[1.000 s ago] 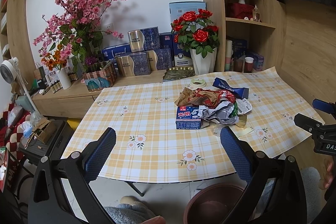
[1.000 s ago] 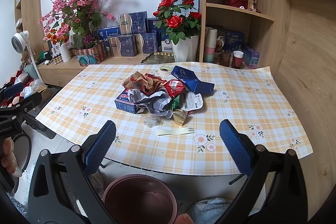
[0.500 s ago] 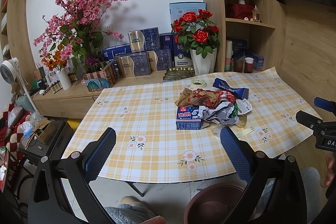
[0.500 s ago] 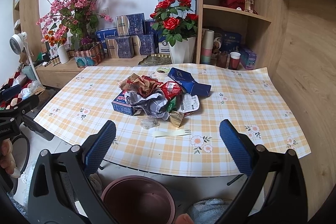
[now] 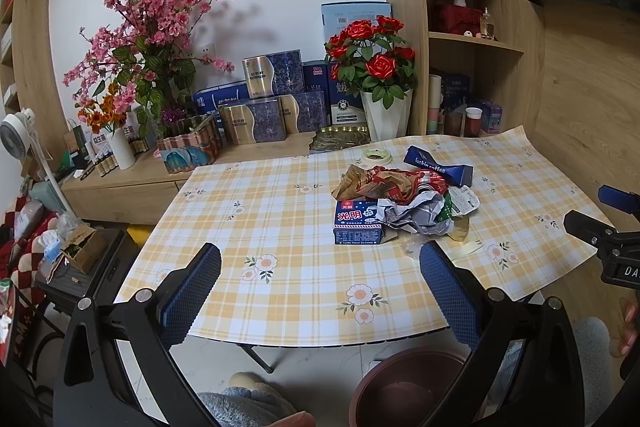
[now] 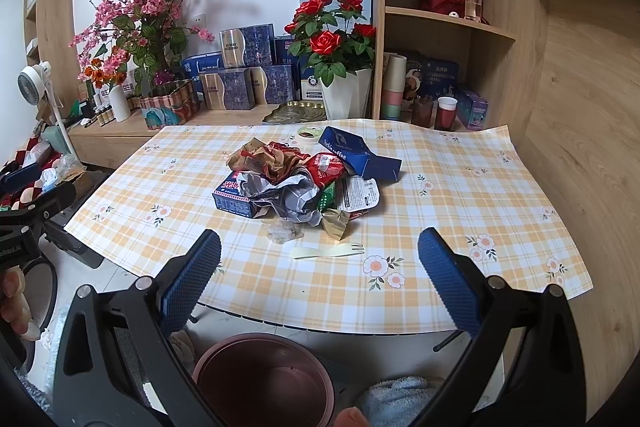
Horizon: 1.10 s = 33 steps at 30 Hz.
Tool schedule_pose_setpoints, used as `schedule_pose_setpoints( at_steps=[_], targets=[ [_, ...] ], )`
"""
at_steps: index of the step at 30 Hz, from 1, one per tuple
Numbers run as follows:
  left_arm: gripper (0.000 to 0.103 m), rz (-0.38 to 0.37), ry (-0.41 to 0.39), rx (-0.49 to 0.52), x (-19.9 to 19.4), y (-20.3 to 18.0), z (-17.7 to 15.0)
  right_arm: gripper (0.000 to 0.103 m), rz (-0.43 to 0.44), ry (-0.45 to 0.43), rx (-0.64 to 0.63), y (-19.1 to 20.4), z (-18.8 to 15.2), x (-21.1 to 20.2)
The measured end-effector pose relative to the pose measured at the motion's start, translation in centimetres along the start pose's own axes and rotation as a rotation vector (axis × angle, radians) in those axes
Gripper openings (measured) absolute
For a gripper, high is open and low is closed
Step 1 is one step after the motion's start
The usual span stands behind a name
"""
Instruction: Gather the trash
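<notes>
A heap of trash (image 5: 404, 201) (image 6: 298, 183) lies mid-table: a blue milk carton (image 5: 358, 227) (image 6: 232, 199), crumpled grey paper (image 6: 288, 199), red and brown wrappers (image 6: 272, 157), a dark blue coffee box (image 5: 438, 169) (image 6: 354, 151) and a pale plastic fork (image 6: 328, 251). A brown bin (image 5: 404, 387) (image 6: 262, 379) stands on the floor below the table's front edge. My left gripper (image 5: 320, 291) is open, short of the front edge and left of the heap. My right gripper (image 6: 320, 275) is open too, held before the fork, above the bin.
The checked tablecloth (image 5: 280, 227) (image 6: 460, 211) hangs over the table's edges. A white vase of red roses (image 6: 344, 67), gift boxes (image 5: 264, 107), a pink blossom plant (image 5: 148, 27) and a tape roll (image 6: 309, 135) stand behind. Wooden shelves (image 6: 444, 19) rise at right. A person's slippers (image 5: 244, 399) show below.
The right gripper has drifted slightly nearer and left, so the trash pile shifts a little in its view. The left gripper has hardly moved. Both stay open.
</notes>
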State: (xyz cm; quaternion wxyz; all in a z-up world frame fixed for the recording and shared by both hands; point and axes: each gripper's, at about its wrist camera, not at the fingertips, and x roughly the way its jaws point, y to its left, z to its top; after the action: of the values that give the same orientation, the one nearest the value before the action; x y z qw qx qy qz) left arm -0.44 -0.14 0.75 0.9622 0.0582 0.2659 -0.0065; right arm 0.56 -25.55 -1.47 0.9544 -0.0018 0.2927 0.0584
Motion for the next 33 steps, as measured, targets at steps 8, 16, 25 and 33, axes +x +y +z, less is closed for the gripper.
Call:
schedule_pose_setpoints(
  at_steps=[8,16,25,33],
  targets=[
    [0.097,-0.004,0.0,-0.005,0.0,0.0,0.0,0.097,0.0,0.002,0.002,-0.1,0.0,0.0],
    [0.097,-0.002,0.003,-0.051,1.2,0.6,-0.6,0.097,0.021,-0.027,0.043,-0.7,-0.7,0.1],
    [0.097,-0.037,0.035,-0.078,4.7,1.6,-1.9,0.097,0.091,-0.009,0.127,-2.5,-1.7,2.5],
    [0.097,-0.079,0.124,-0.13,9.5,2.6,-2.4,0.097,0.023,0.113,0.081,-4.7,-0.1,8.0]
  ],
)
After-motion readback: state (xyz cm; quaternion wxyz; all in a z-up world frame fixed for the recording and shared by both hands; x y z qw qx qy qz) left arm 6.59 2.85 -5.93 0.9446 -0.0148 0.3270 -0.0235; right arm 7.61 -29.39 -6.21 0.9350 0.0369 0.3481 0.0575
